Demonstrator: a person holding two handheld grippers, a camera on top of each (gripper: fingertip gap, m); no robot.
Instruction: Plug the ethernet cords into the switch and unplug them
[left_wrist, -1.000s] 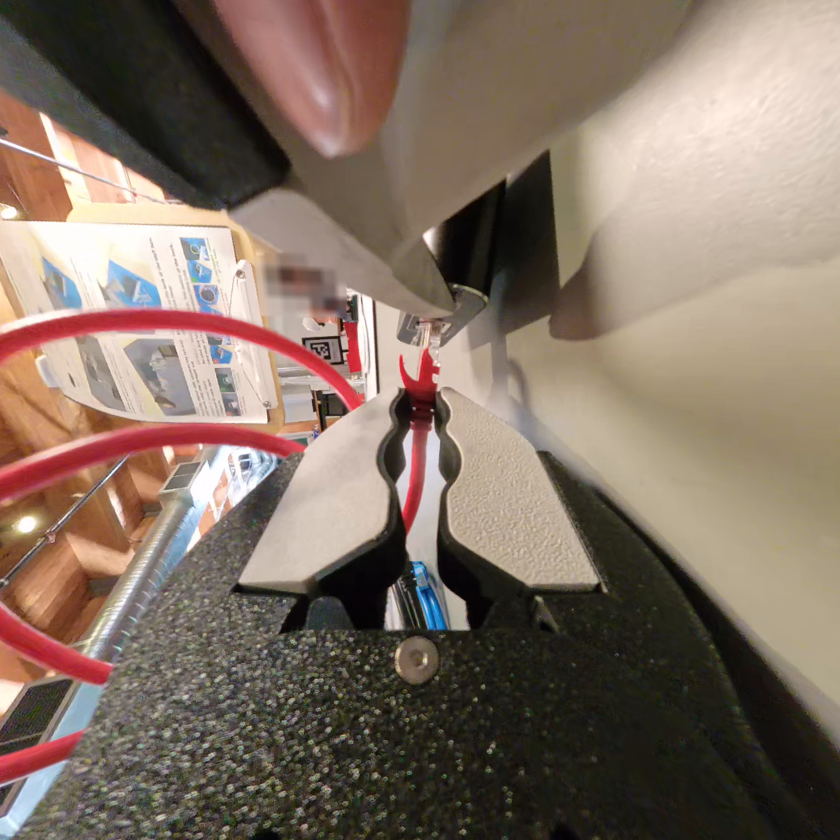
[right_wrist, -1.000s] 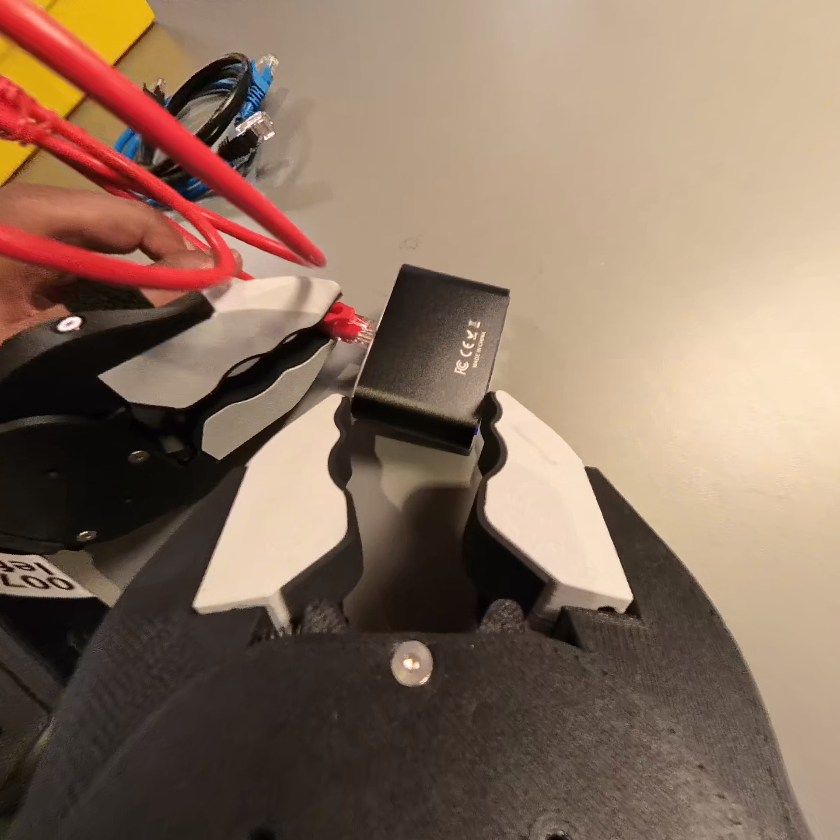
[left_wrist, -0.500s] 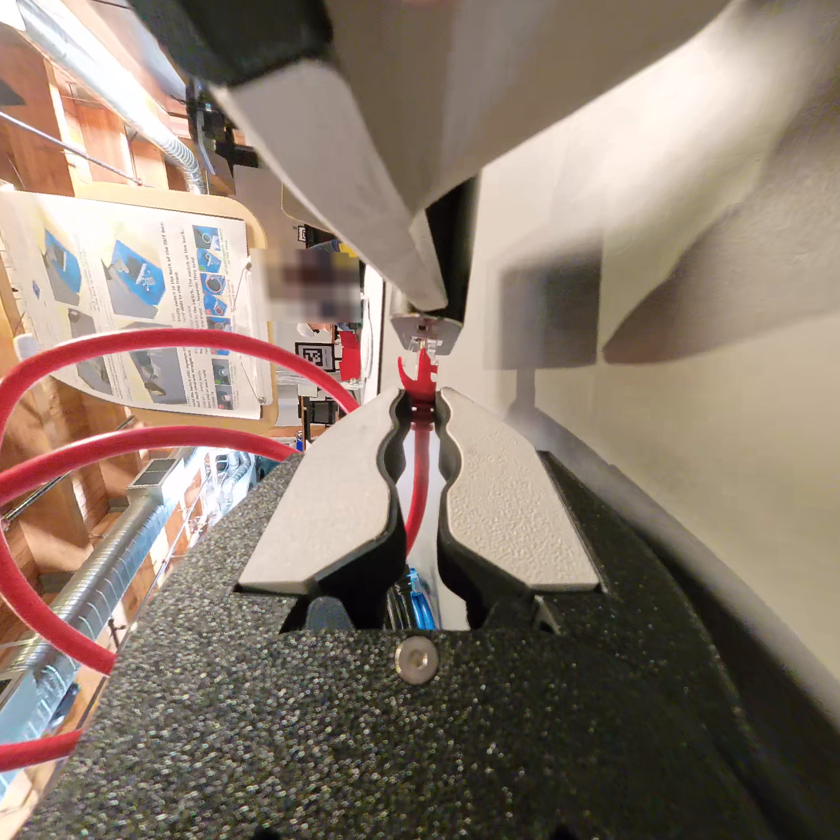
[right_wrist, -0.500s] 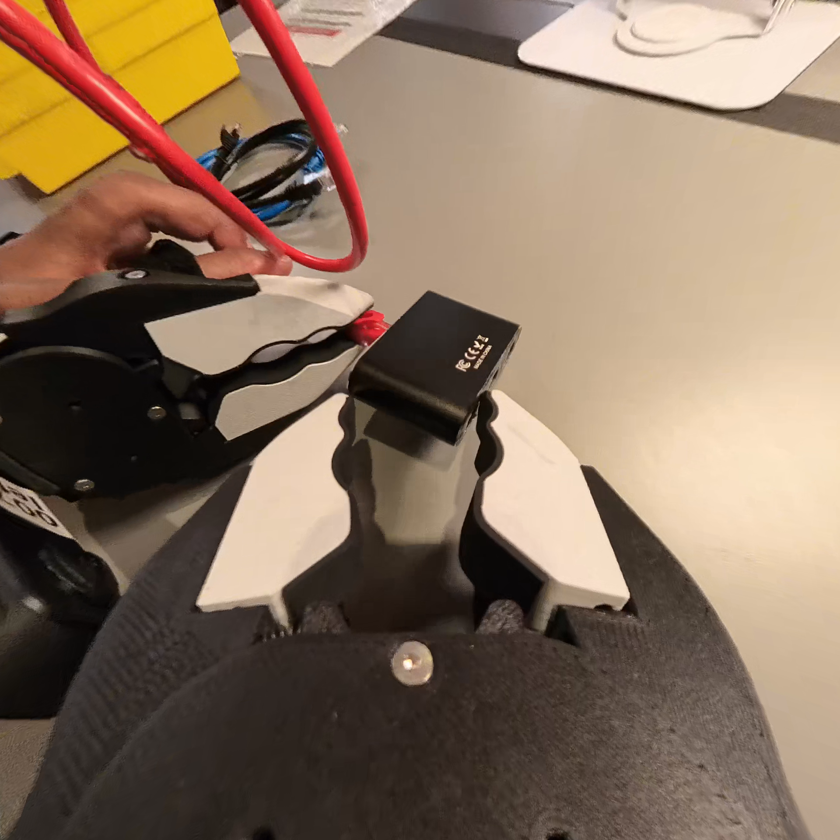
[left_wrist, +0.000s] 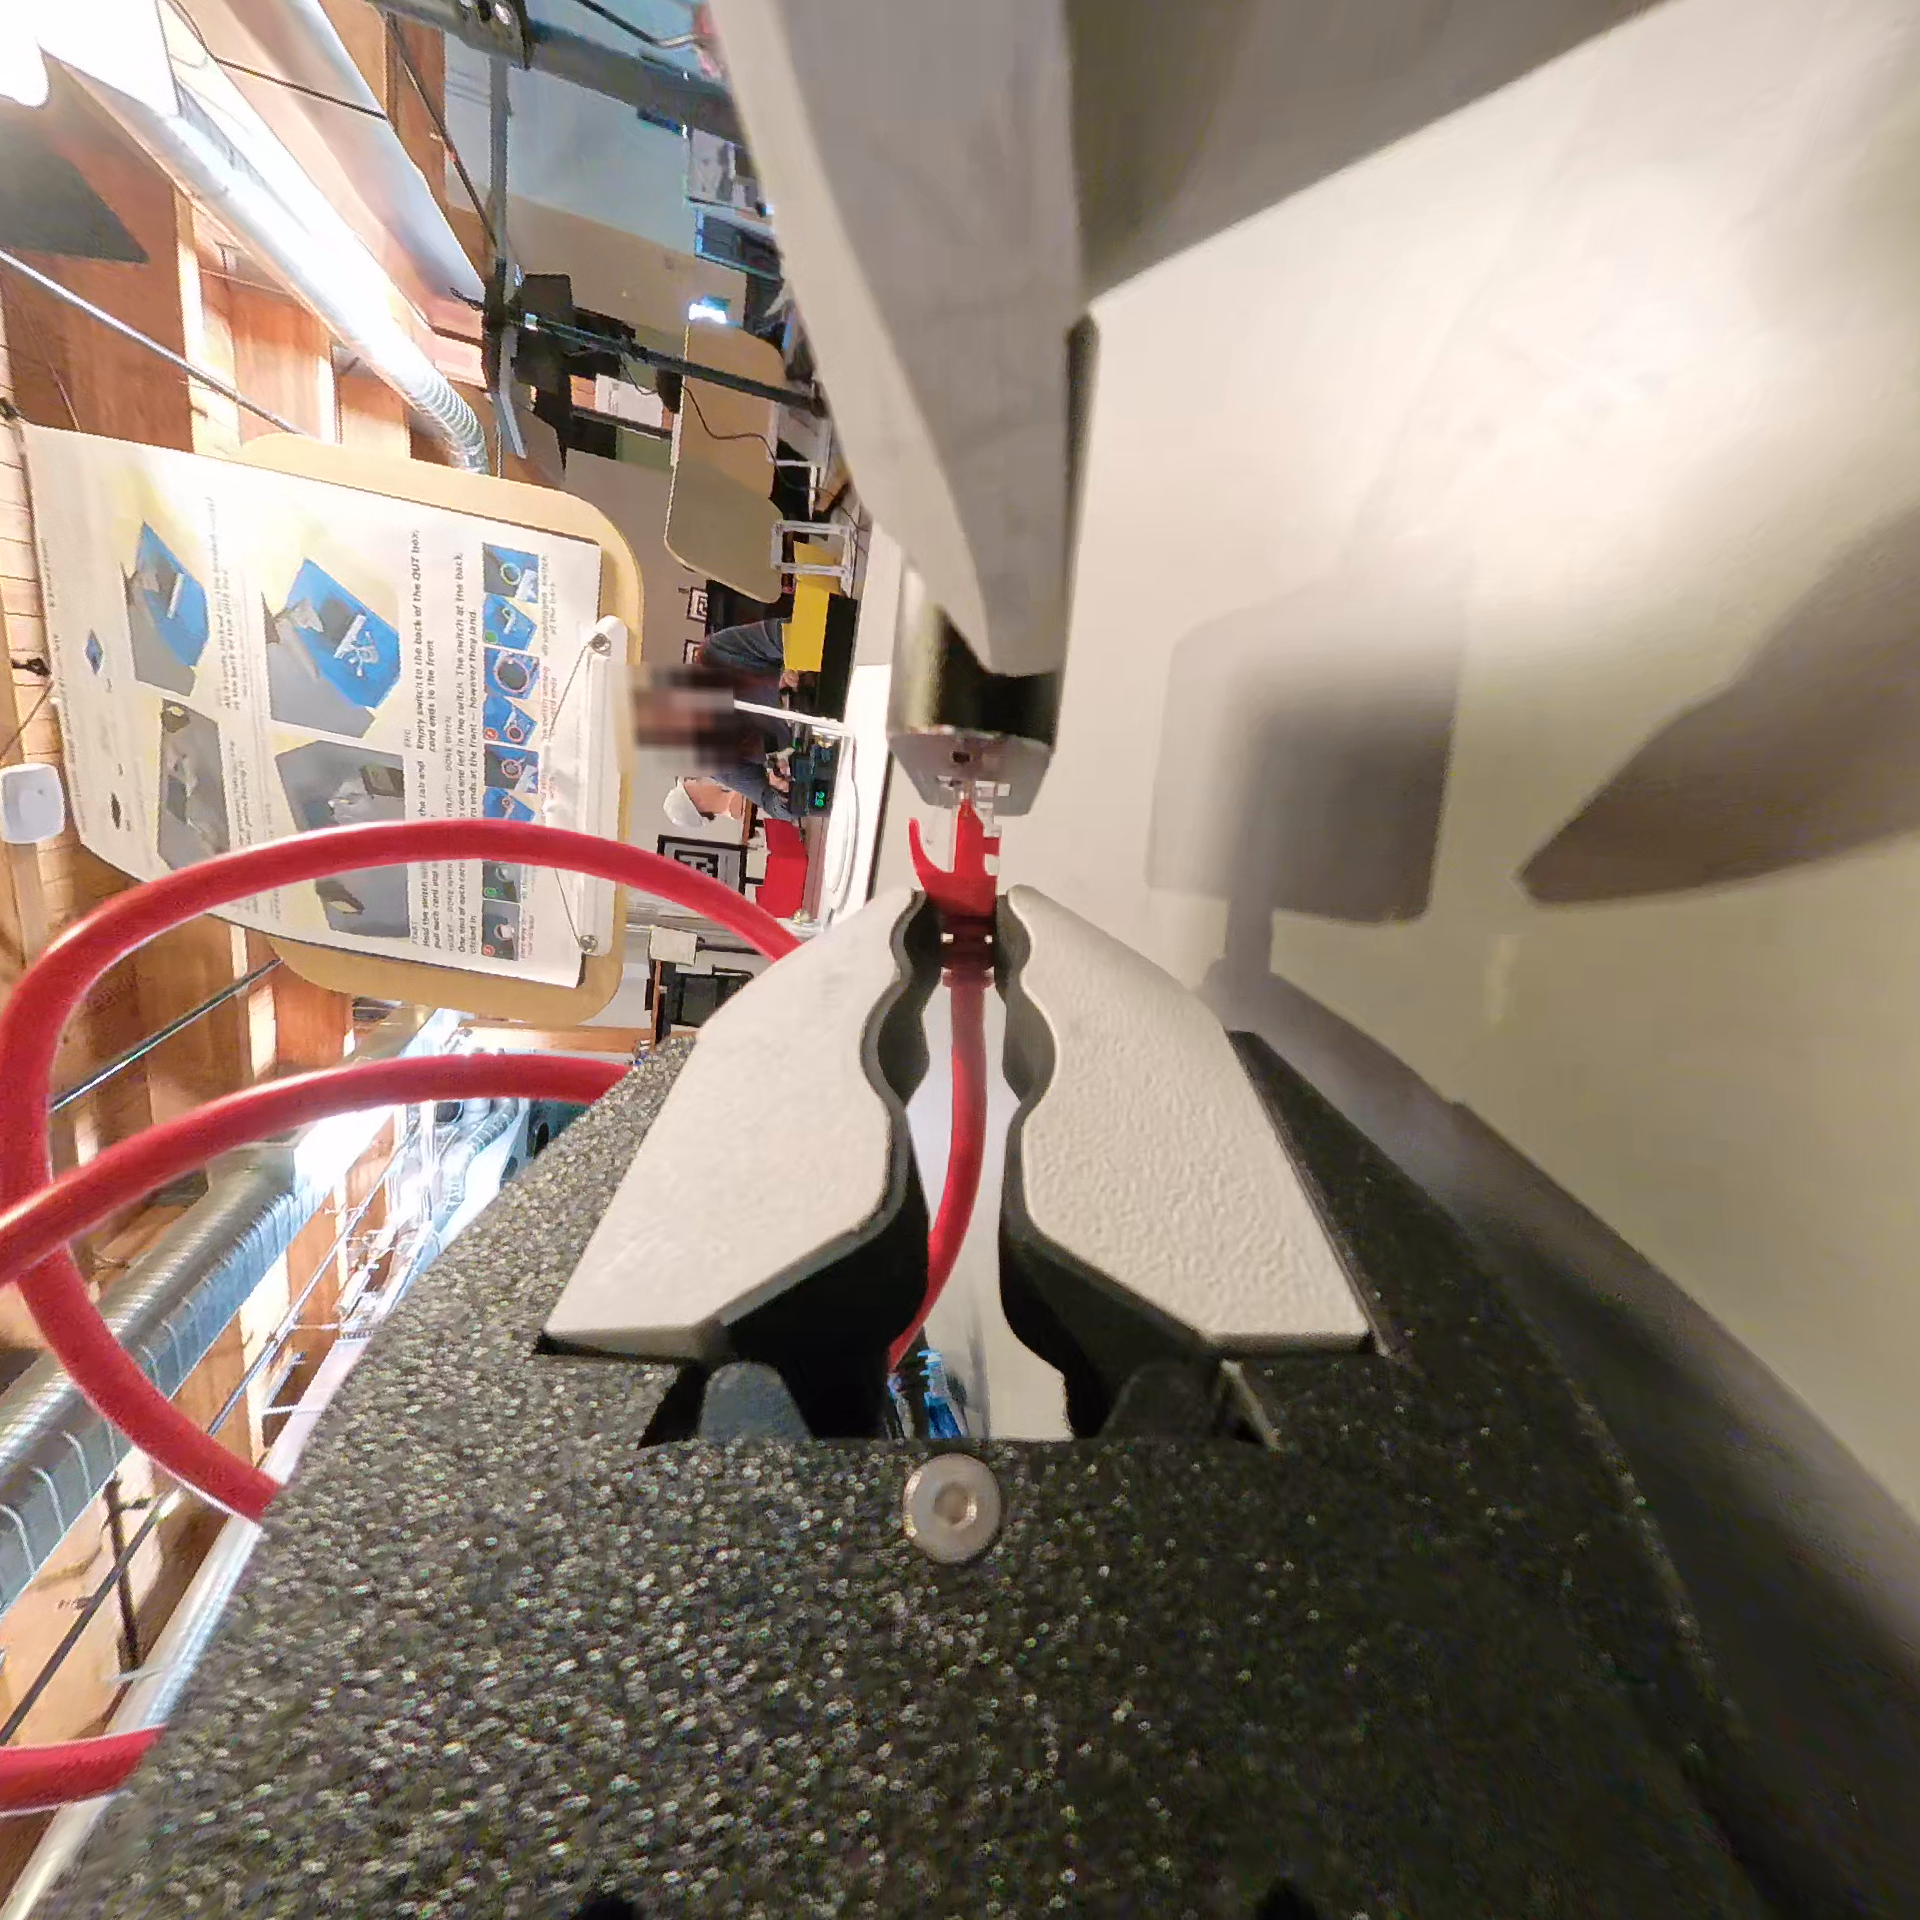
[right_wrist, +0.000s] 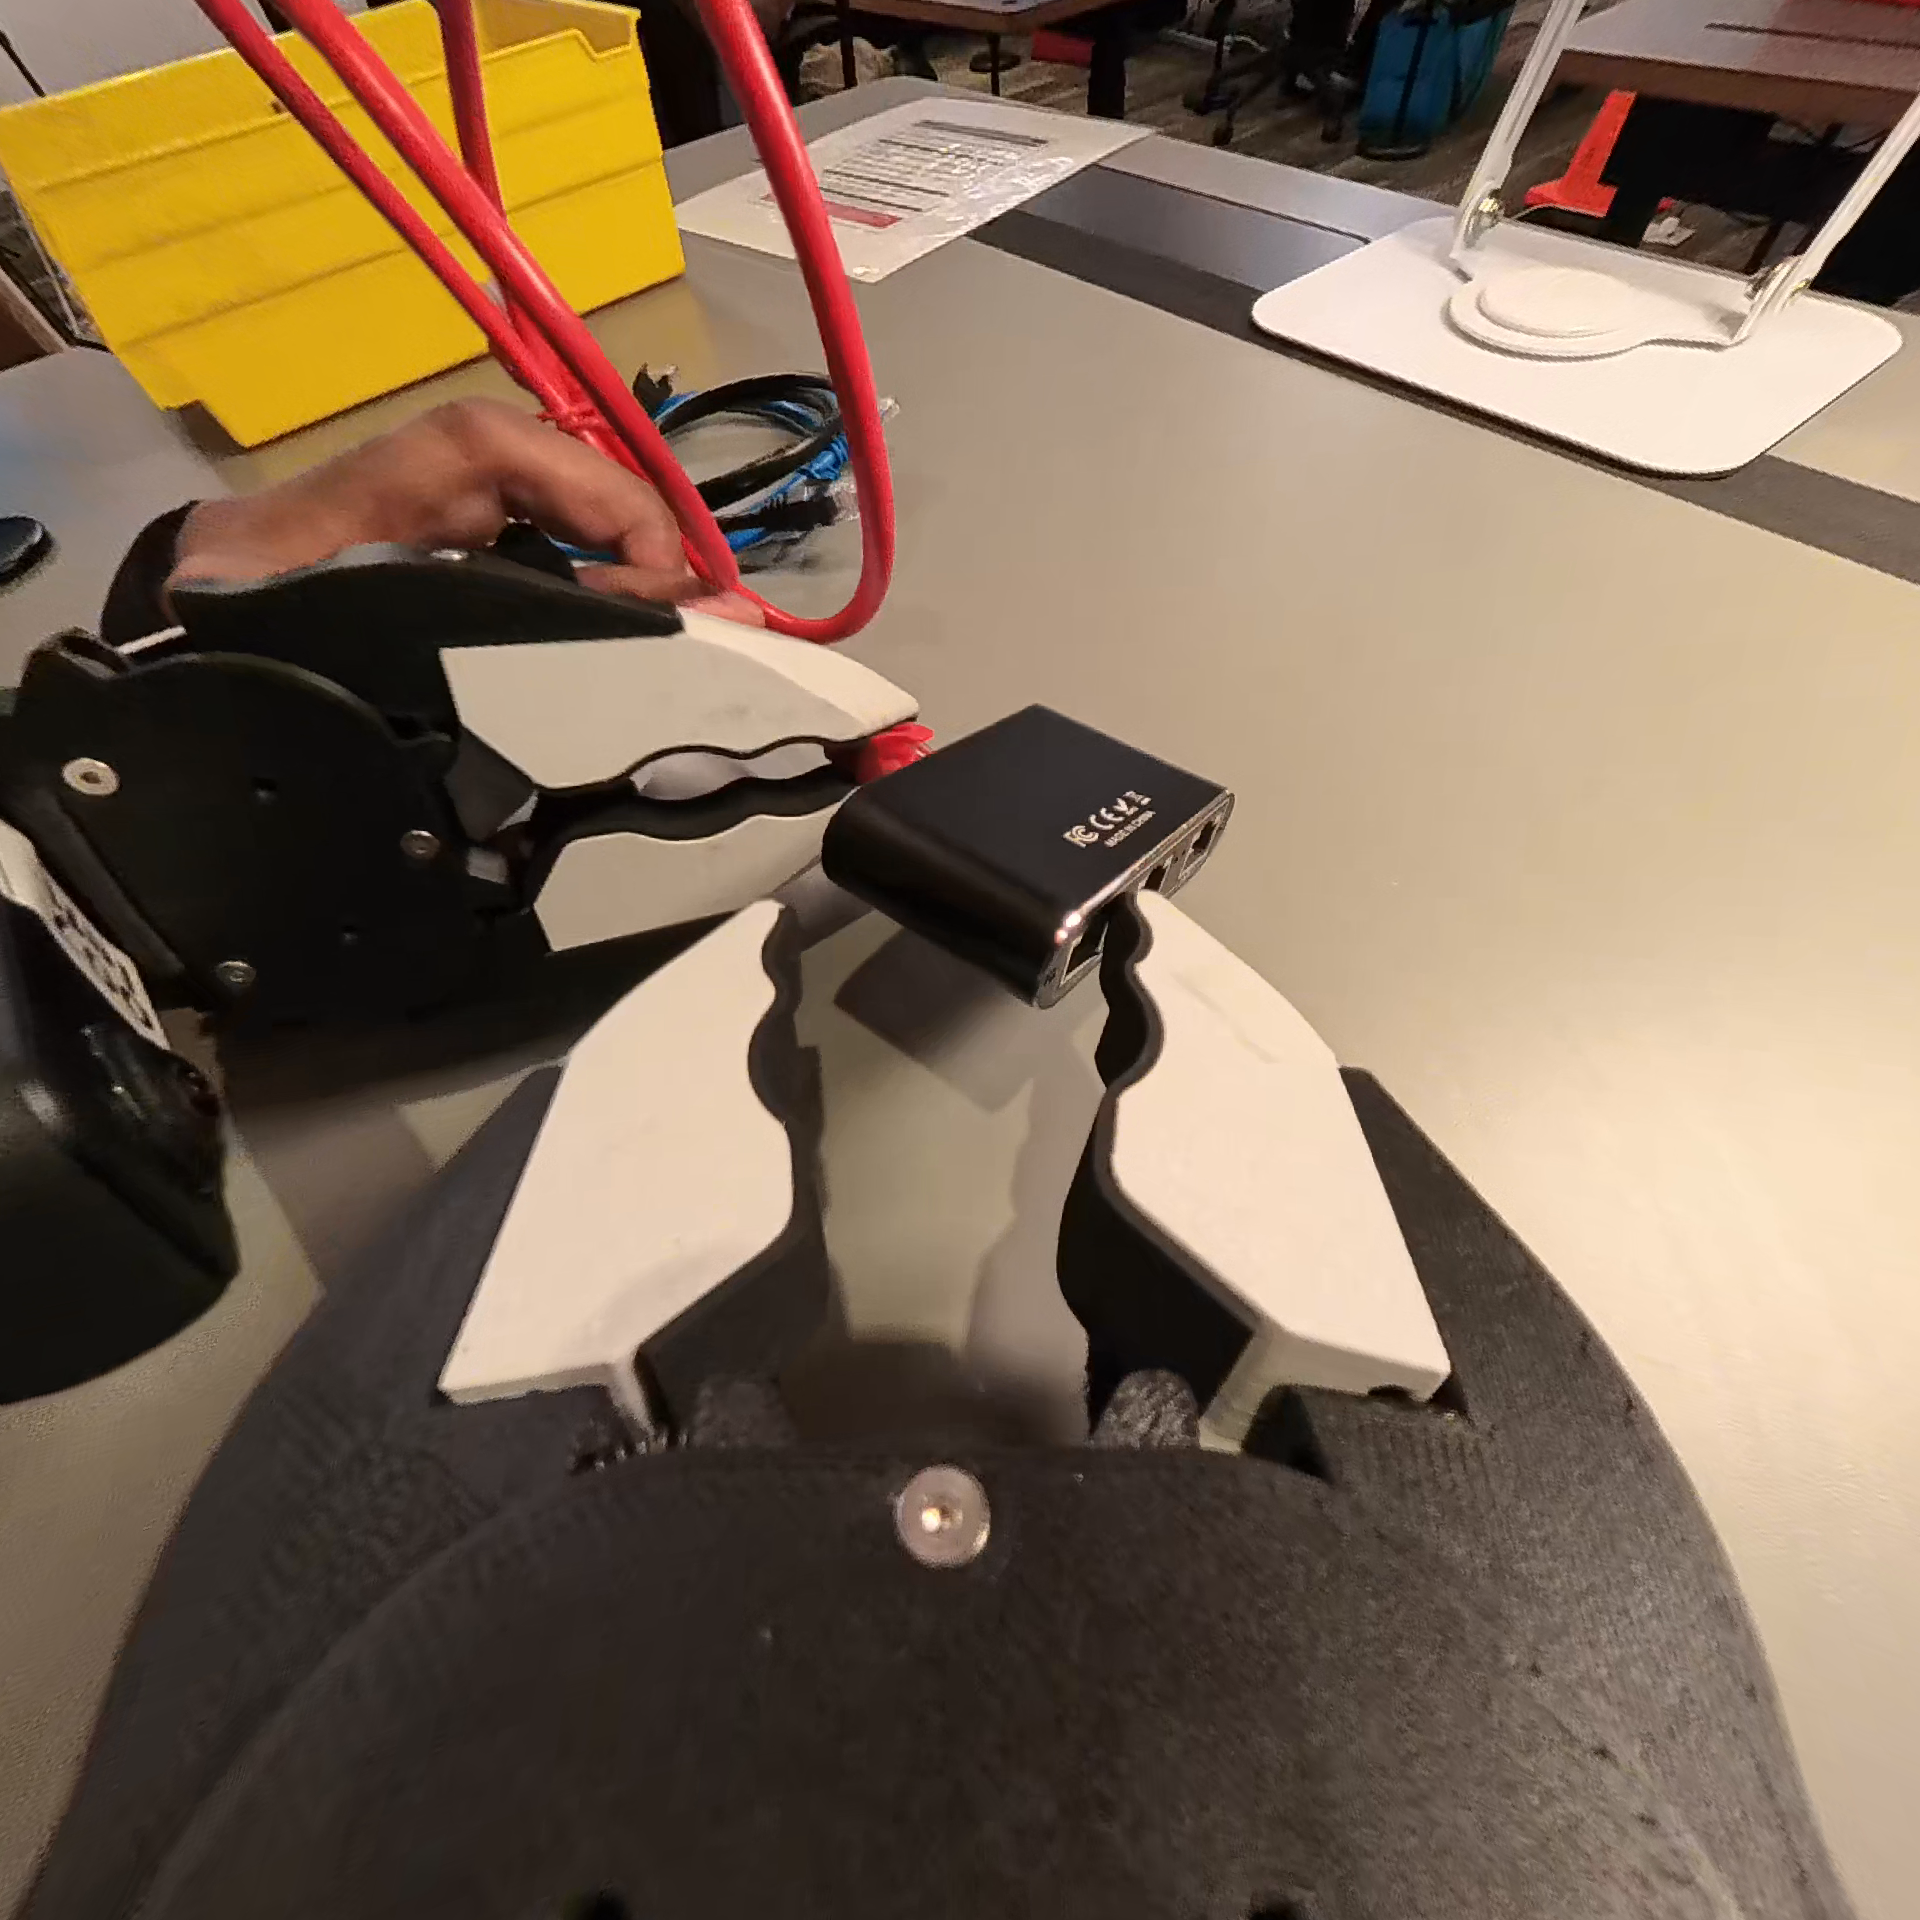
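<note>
My right gripper (right_wrist: 956, 916) is shut on a small black switch (right_wrist: 997, 821) and holds it tilted just above the grey table (right_wrist: 1455, 727). Open ports show on the switch's right side. My left gripper (left_wrist: 961, 914) is shut on the red ethernet cord (left_wrist: 961, 1091) just behind its plug (left_wrist: 961, 847). The plug's clear tip sits at a port in the end of the switch (left_wrist: 966, 758); how deep it sits is hidden. The left gripper (right_wrist: 831, 774) also shows in the right wrist view, with the red cord (right_wrist: 831, 312) looping above it.
A pile of blue and black cords (right_wrist: 769, 457) lies behind the left gripper. A yellow bin (right_wrist: 312, 239) stands at the back left, a paper sheet (right_wrist: 935, 177) behind it, and a white stand base (right_wrist: 1558, 353) at the back right. A hand (right_wrist: 436, 499) holds the left gripper. Tip to tip, the grippers are about 7 cm apart.
The right gripper has turned and tilted the switch, so its side ports now show. The left gripper has stayed shut on the red cord, with the plug against the switch.
</note>
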